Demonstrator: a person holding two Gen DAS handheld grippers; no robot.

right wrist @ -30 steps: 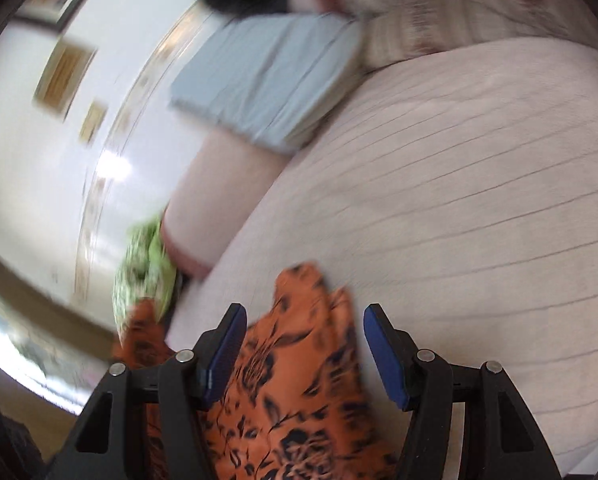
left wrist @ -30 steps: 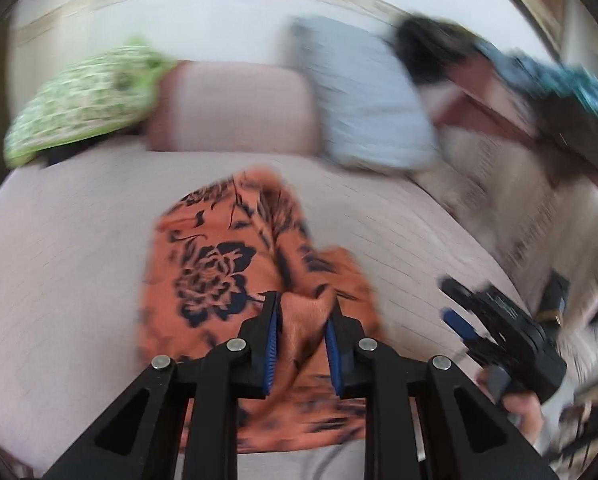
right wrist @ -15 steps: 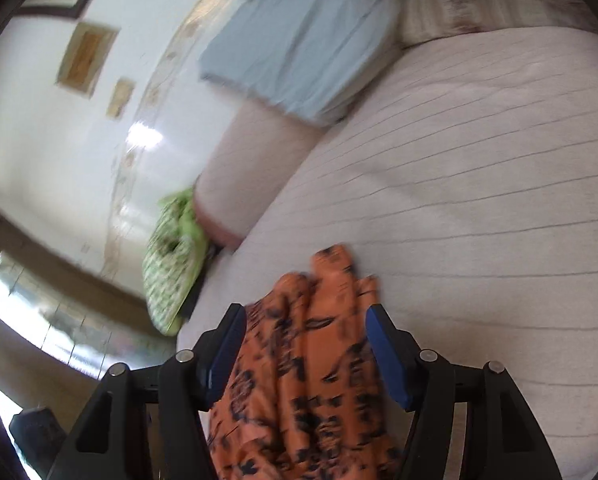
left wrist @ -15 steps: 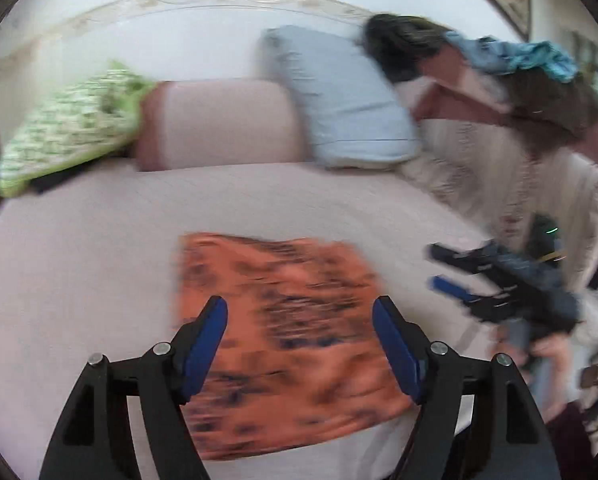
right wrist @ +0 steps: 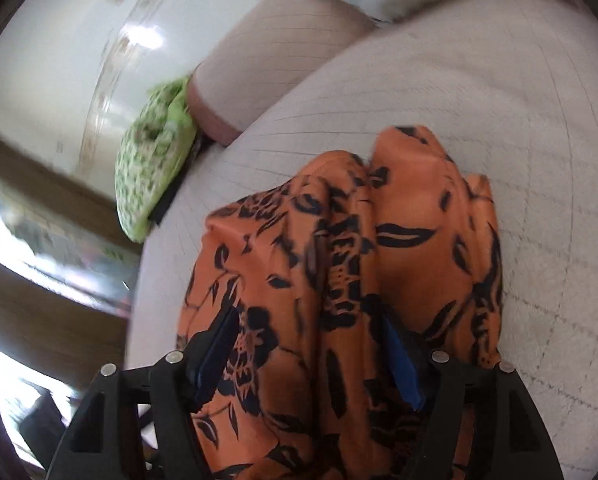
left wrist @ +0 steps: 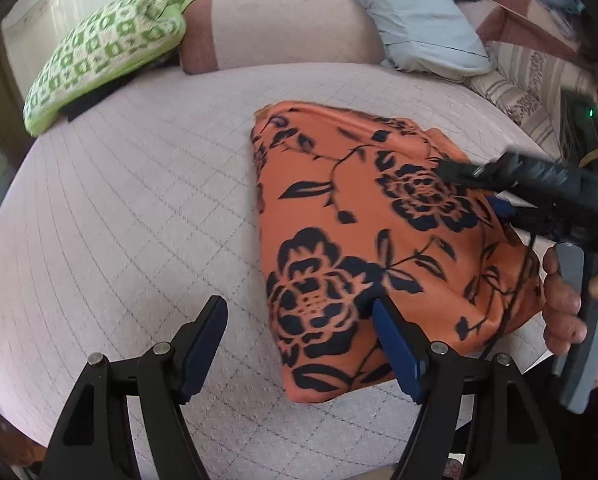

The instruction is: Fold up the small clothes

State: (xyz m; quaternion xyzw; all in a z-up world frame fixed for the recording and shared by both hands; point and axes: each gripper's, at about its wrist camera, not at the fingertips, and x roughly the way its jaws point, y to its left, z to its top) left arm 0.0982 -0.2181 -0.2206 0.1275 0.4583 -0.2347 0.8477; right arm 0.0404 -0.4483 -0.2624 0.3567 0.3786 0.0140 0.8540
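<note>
Your left tool [left wrist: 299, 344] has let go of the orange floral garment [left wrist: 363, 240] and now hangs spread over its near edge. The garment lies folded on the bed [left wrist: 131, 216]; your right tool [right wrist: 311, 344] is closing around its bunched side for the next fold.

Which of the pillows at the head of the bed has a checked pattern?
The green and white pillow, lying leftmost. The pink bolster beside it and the pale blue pillow further right are both plain.
</note>
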